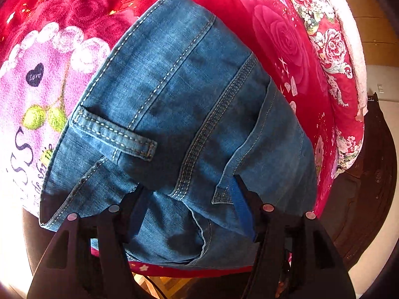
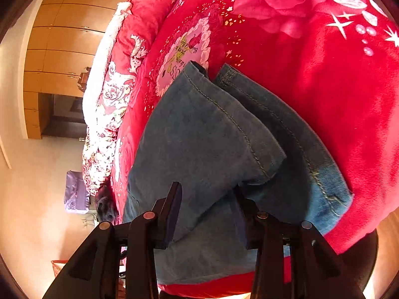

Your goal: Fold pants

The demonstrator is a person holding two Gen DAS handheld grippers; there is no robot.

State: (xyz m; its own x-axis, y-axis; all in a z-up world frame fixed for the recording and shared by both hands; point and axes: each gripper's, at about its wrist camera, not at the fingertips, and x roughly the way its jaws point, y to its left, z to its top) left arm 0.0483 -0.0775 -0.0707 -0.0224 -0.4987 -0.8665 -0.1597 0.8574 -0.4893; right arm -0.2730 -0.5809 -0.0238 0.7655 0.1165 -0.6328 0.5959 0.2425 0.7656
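Blue denim pants [image 1: 174, 114] lie folded on a red floral blanket [image 1: 281, 42], with the waistband and a belt loop [image 1: 112, 134] toward the left. My left gripper [image 1: 188, 186] is open over the near edge of the pants, its fingers [image 1: 240, 204] wide apart with denim between them. In the right wrist view the folded legs [image 2: 207, 134] stretch away, hems at the far end. My right gripper [image 2: 208, 194] is open, its fingers [image 2: 173, 209] apart over the near denim layer.
The blanket [image 2: 324, 74] covers a bed whose near edge runs just below the pants. A flowered quilt roll [image 2: 112, 94] lies along the far side. Wooden wardrobes [image 2: 62, 37] and a pale floor [image 2: 37, 186] lie beyond. A dark wooden bed frame [image 1: 369, 174] is at right.
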